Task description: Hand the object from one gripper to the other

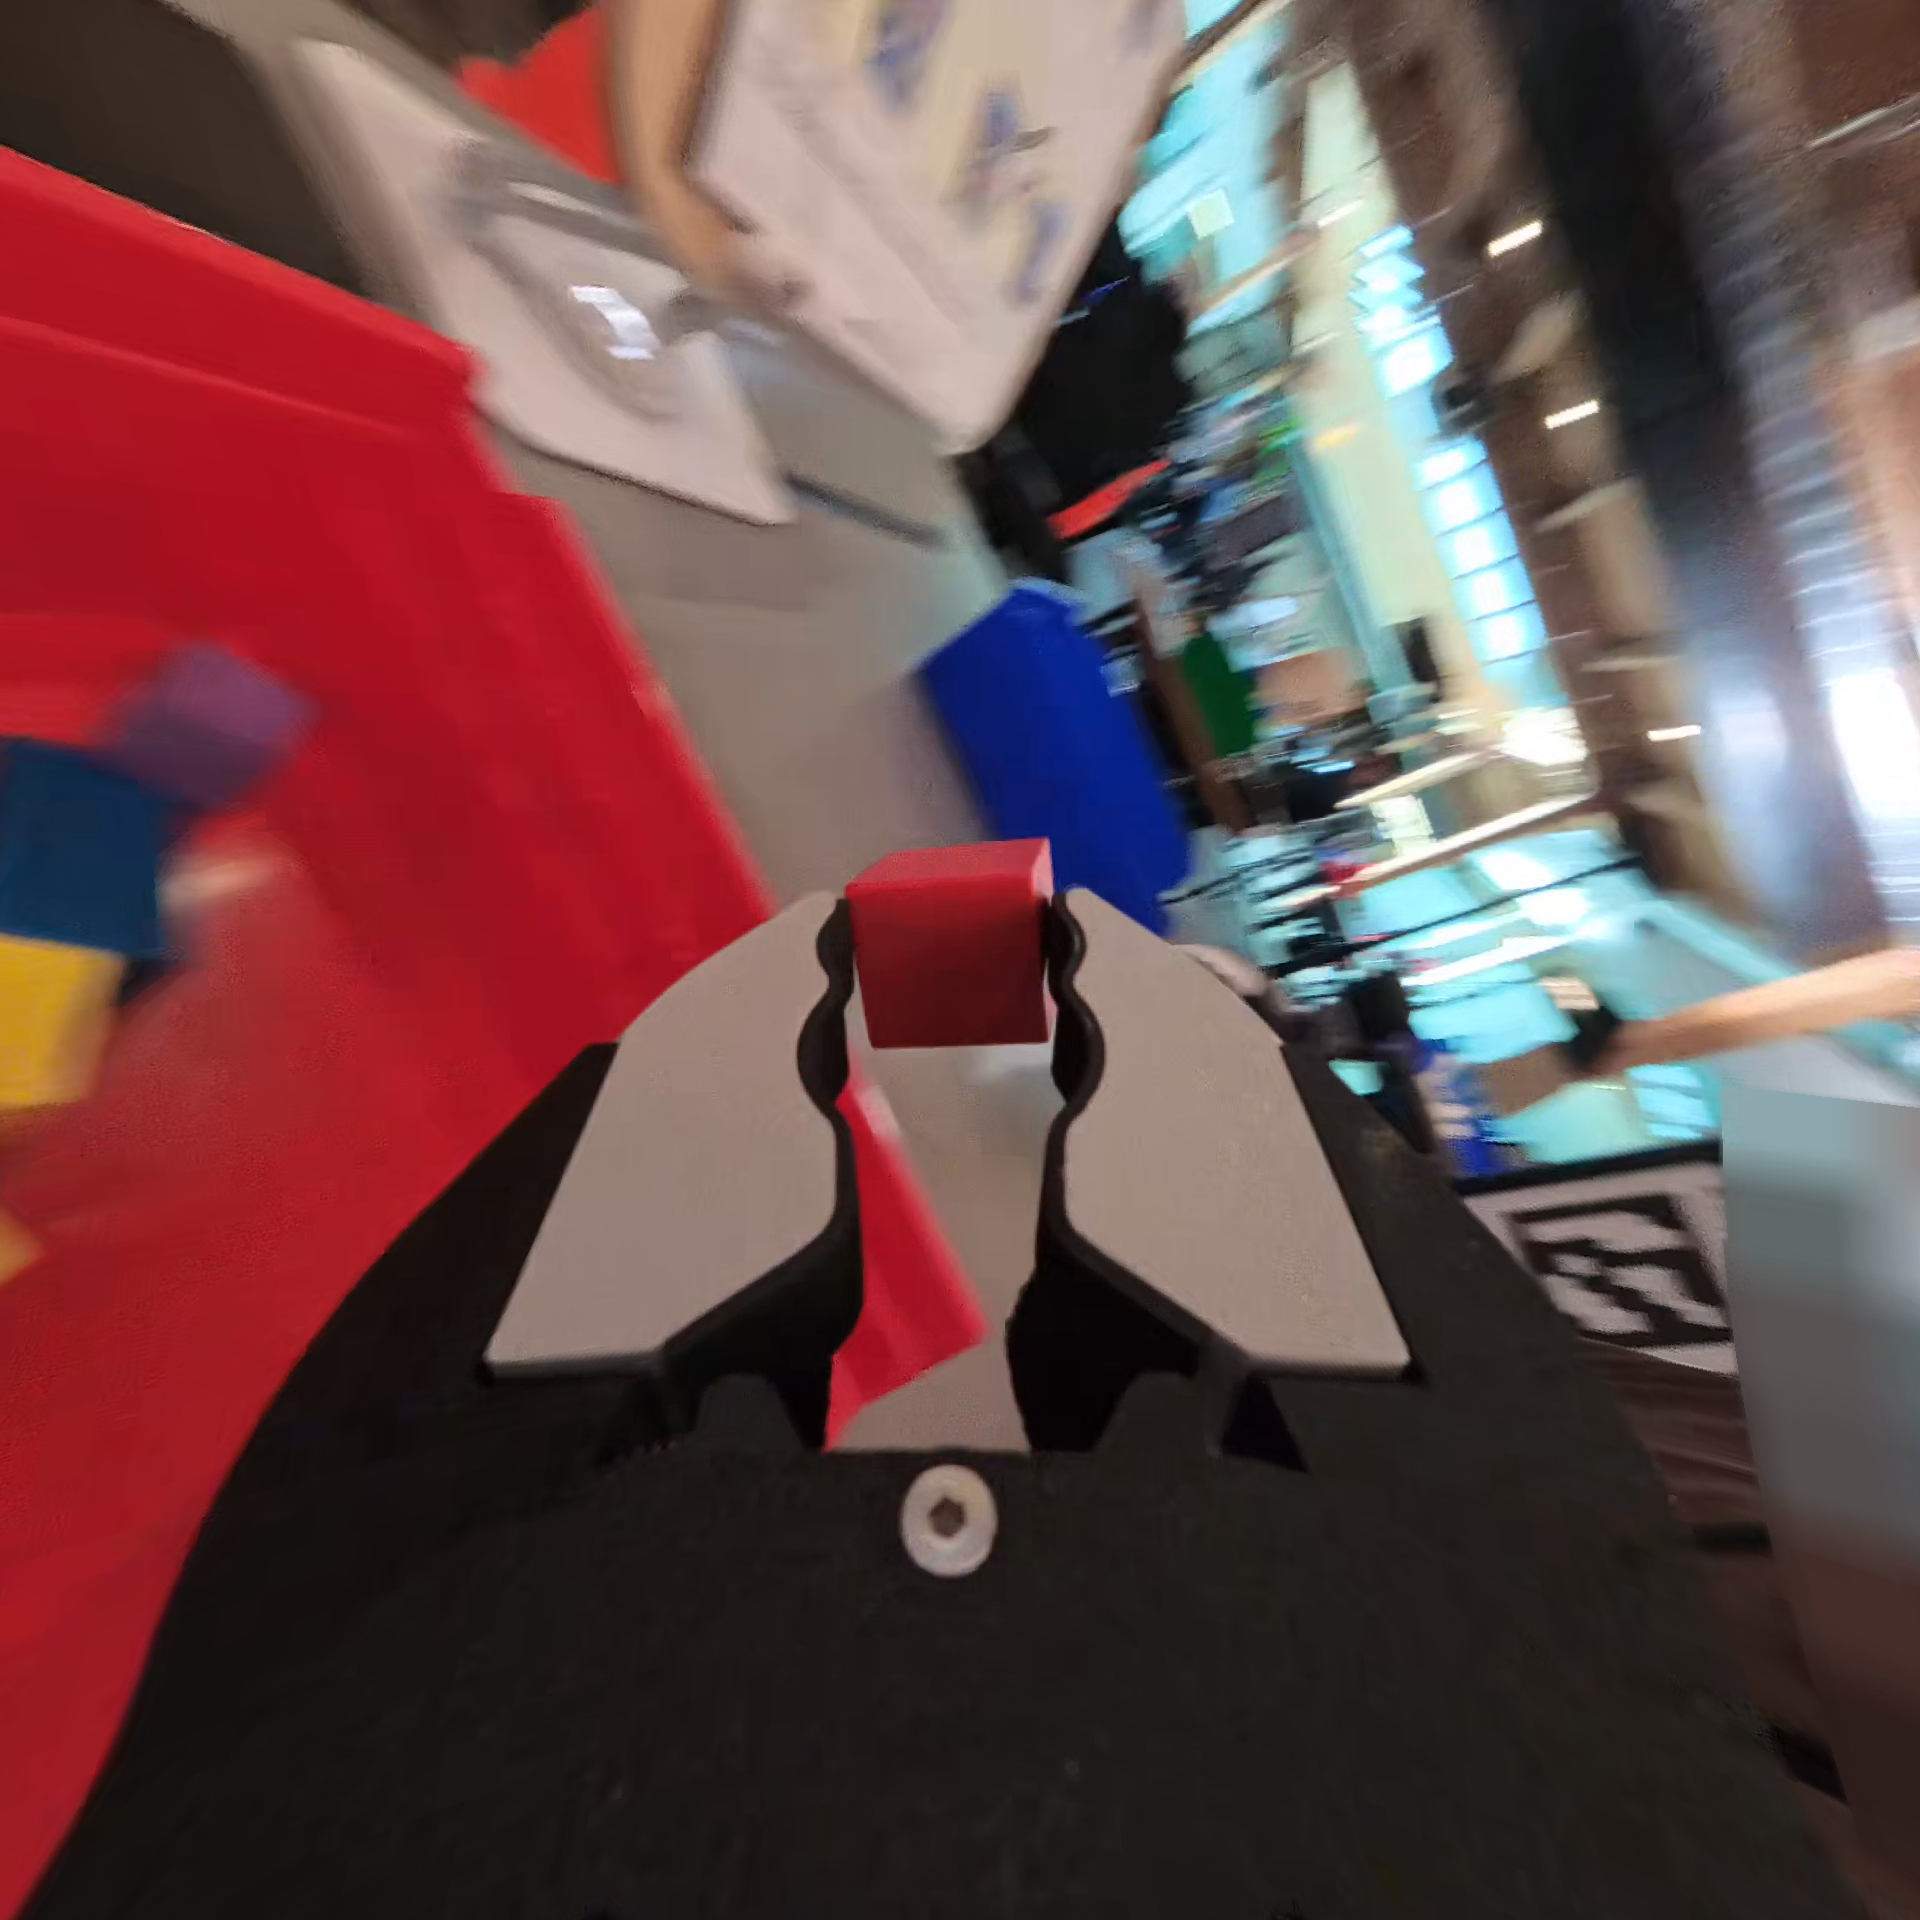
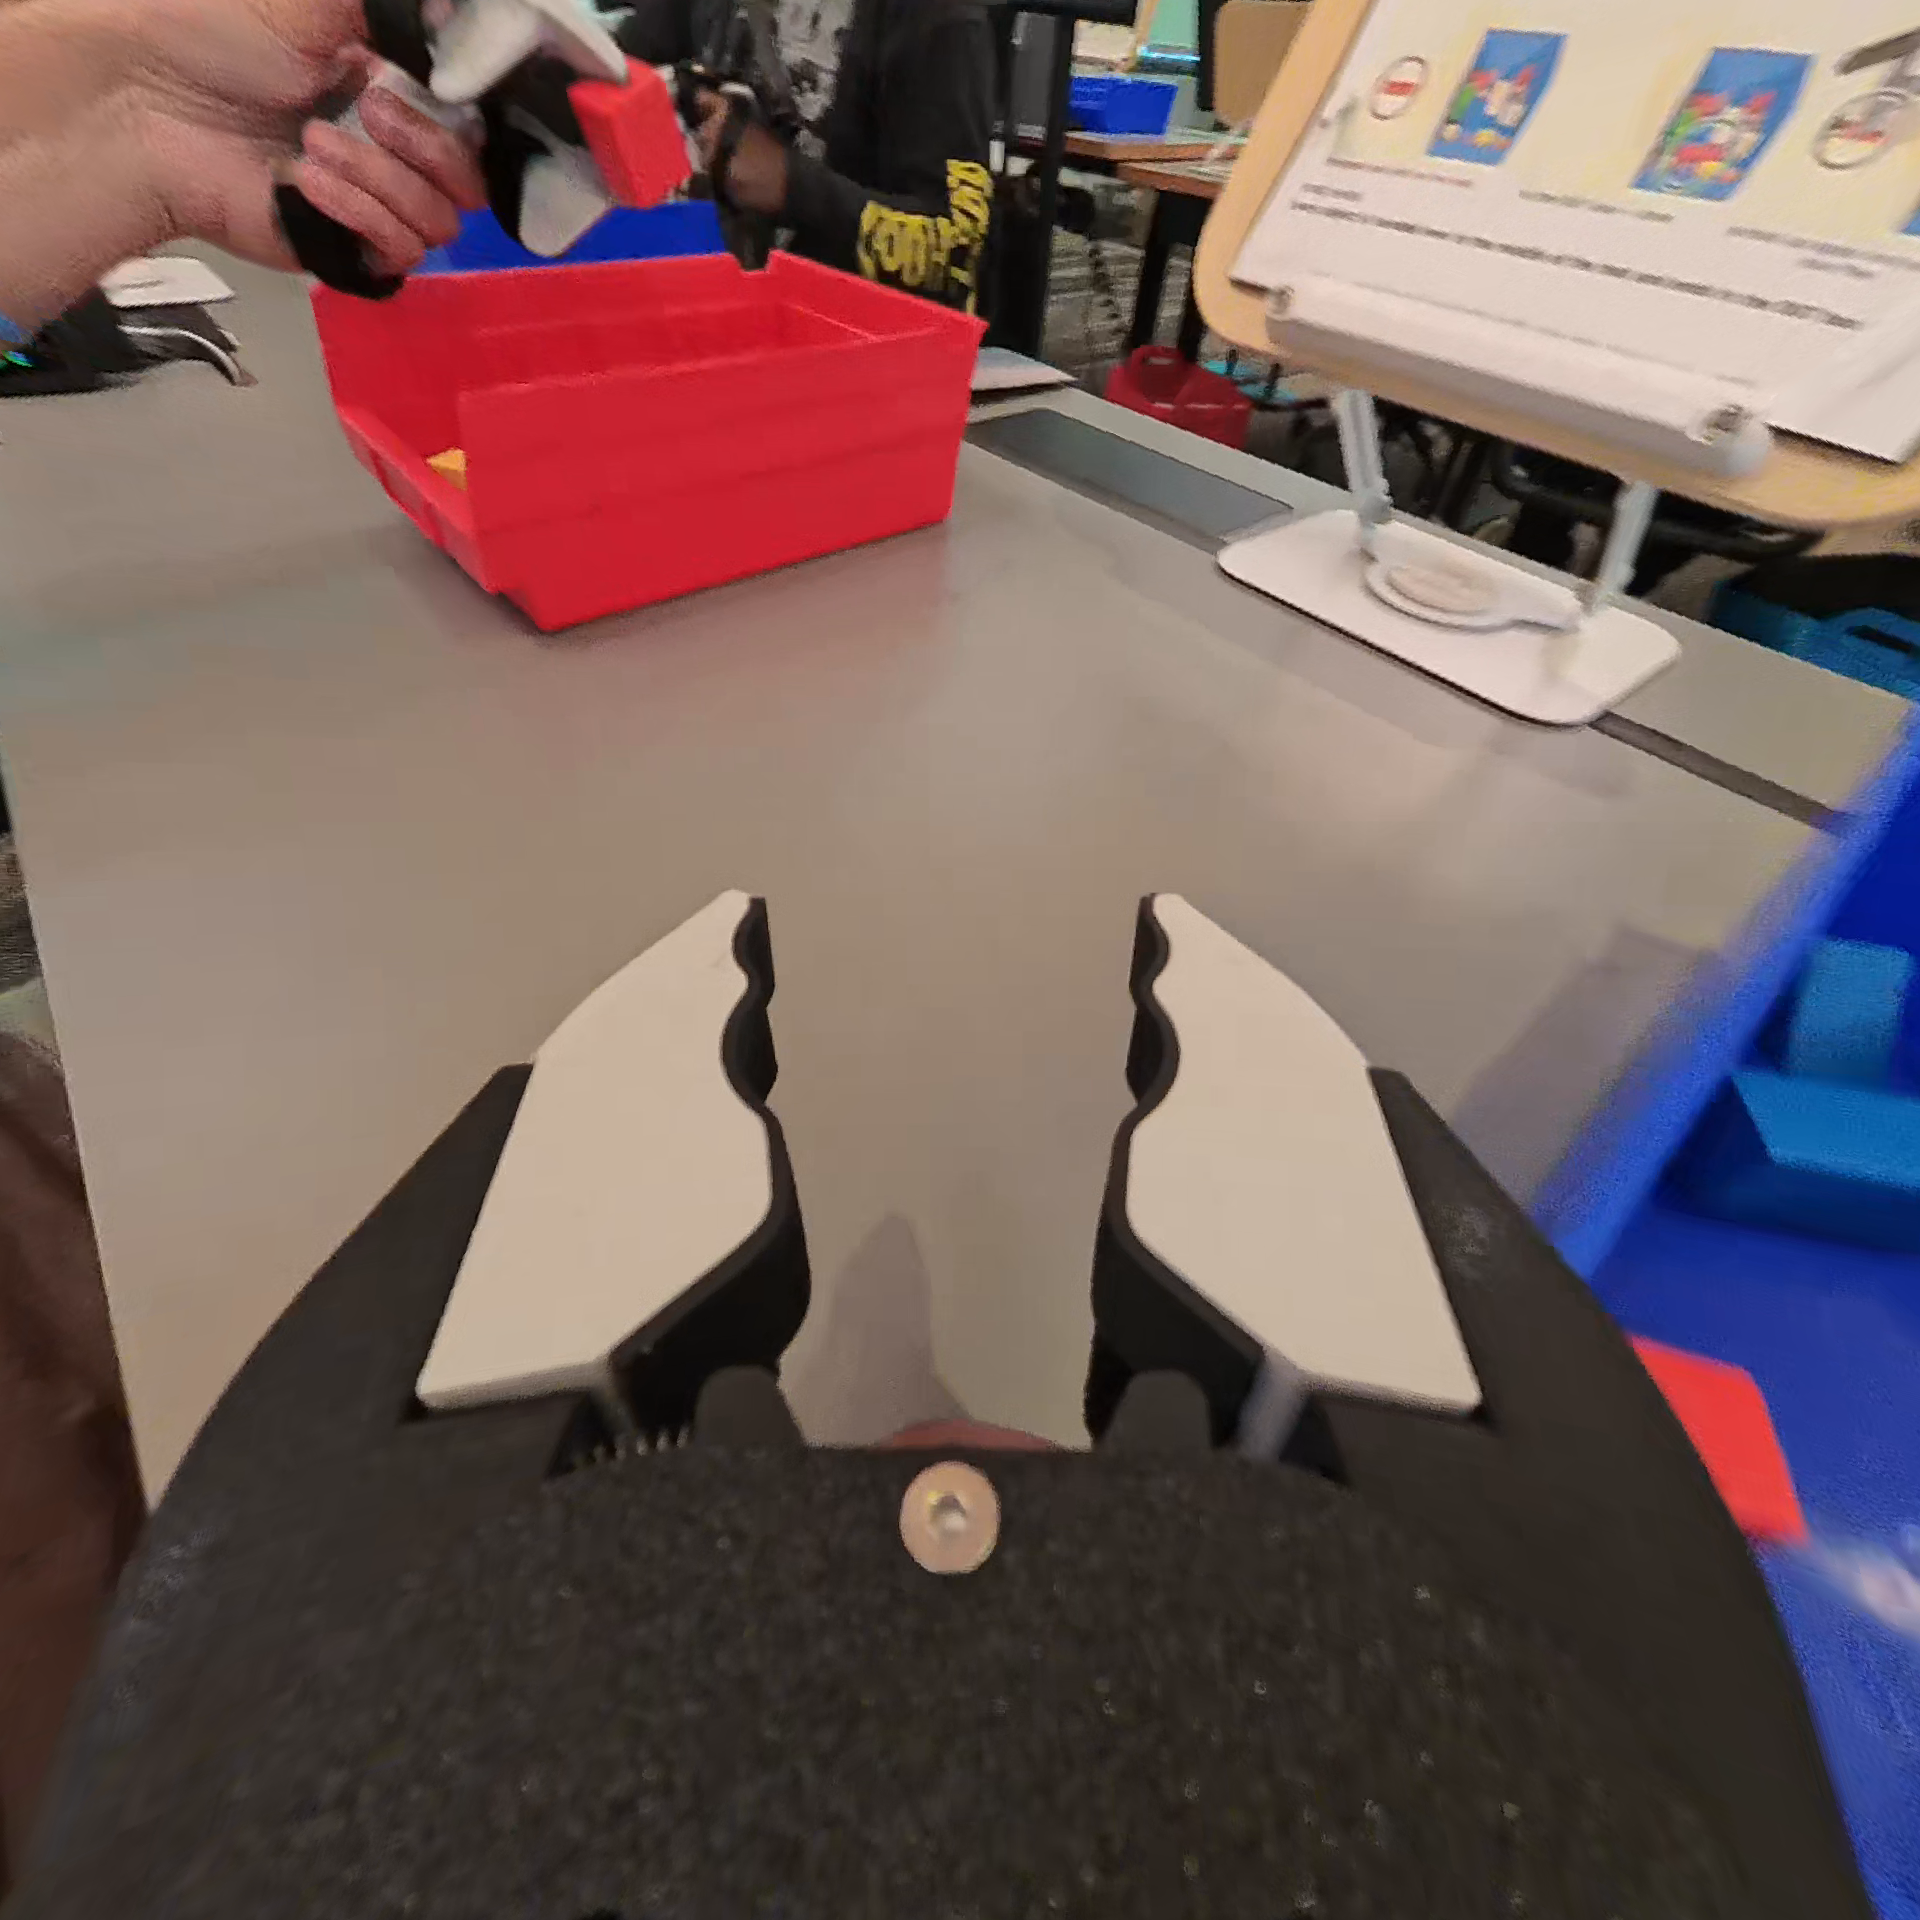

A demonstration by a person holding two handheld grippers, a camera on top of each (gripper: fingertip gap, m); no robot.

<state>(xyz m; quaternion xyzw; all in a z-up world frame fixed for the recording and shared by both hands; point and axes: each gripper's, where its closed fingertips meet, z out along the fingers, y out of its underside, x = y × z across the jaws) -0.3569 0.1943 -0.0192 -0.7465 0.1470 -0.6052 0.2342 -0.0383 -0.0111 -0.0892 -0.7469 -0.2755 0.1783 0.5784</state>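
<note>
The left gripper (image 1: 948, 914) is clenched on a red cube (image 1: 951, 961) between its fingertips, raised above the red bin (image 2: 665, 436). The right gripper (image 2: 951, 914) is released and empty, low over the grey surface (image 2: 935, 727); from it the cube (image 2: 629, 130) lies at 11 o'clock, well apart. A blue bin (image 2: 1766, 1247) sits at 3 o'clock and a document stand (image 2: 1455, 603) at 1 o'clock.
</note>
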